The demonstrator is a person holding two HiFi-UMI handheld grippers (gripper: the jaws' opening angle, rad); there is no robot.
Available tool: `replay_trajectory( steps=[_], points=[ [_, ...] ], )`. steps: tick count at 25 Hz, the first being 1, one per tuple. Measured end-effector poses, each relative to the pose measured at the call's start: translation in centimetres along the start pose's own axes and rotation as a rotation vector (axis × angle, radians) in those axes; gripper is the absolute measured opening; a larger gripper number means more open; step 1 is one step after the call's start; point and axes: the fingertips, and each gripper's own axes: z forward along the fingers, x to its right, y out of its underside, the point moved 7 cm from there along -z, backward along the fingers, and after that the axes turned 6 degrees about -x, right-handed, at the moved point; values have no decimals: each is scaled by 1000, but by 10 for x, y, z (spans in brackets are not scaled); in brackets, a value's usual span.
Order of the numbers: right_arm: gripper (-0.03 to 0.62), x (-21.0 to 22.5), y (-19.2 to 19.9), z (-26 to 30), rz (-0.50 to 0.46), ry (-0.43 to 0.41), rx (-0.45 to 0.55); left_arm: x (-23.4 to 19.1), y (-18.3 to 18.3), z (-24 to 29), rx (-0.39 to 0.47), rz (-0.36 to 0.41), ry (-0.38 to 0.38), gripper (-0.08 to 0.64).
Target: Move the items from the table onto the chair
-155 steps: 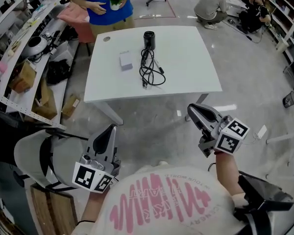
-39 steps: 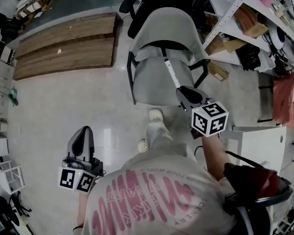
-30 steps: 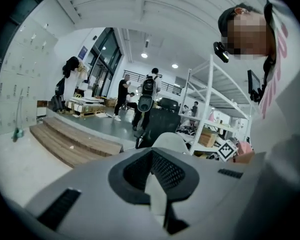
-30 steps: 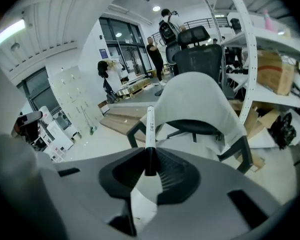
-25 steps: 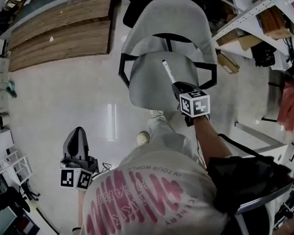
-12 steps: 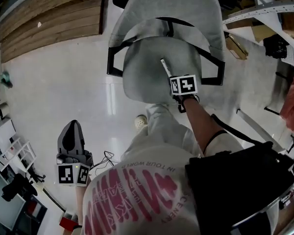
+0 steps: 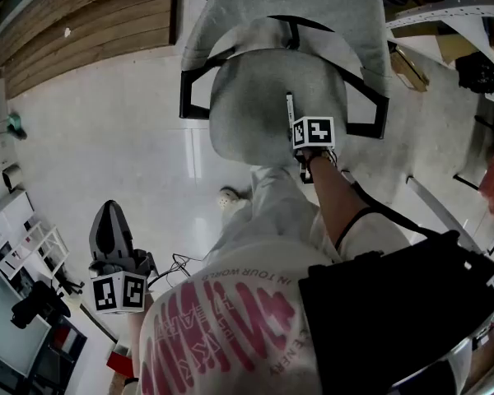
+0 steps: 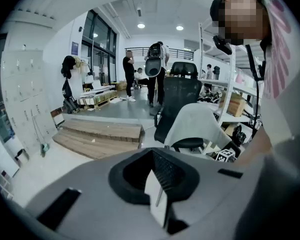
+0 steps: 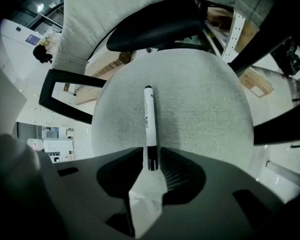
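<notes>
A white marker with a black end (image 9: 149, 119) lies lengthwise over the grey fabric chair seat (image 9: 205, 99), its black end still between the pads of my right gripper (image 9: 151, 166). Those jaws are opening slightly. In the head view the marker (image 7: 289, 108) sticks out ahead of the right gripper (image 7: 296, 126) above the middle of the seat (image 7: 251, 97). Whether the marker rests on the cloth I cannot tell. My left gripper (image 7: 109, 220) hangs low at my left side over the floor, jaws together with nothing in them, as the left gripper view (image 8: 157, 184) confirms.
Black armrests (image 7: 199, 85) flank the seat, and the grey backrest (image 7: 280, 2) stands beyond it. A wooden platform (image 7: 82, 23) lies at the far left and metal shelving (image 7: 445, 11) at the right. My shoe (image 7: 228, 197) is below the seat. Low white shelves (image 7: 29, 245) stand by my left gripper.
My right gripper has carried the marker from the seat's front edge to over its middle and lower. The left gripper stays at my side.
</notes>
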Motion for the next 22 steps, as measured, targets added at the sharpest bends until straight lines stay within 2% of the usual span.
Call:
replay_trajectory(
  steps=[3, 6, 8, 10, 13, 16, 19, 22],
  points=[
    [162, 5, 2, 1, 16, -36, 8, 2, -3, 1, 38, -27, 16, 9],
    [163, 15, 4, -15, 73, -67, 101, 3, -7, 4, 98, -88, 77, 9],
    [161, 13, 5, -33, 112, -137, 185, 2, -11, 7, 154, -151, 133, 9],
    [149, 4, 5, -54, 96, -195, 252, 2, -16, 10, 210, -187, 192, 9],
    [75, -14, 6, -90, 69, -257, 372, 8, -22, 12, 282, -169, 278, 9],
    [25, -36, 13, -137, 66, -331, 563, 20, -32, 10, 361, -137, 393, 9],
    [17, -64, 24, -194, -5, -395, 774, 33, -51, 5, 457, -87, 522, 15],
    [15, -99, 51, -249, -121, -431, 964, 36, -60, -19, 533, -39, 605, 15]
  ],
)
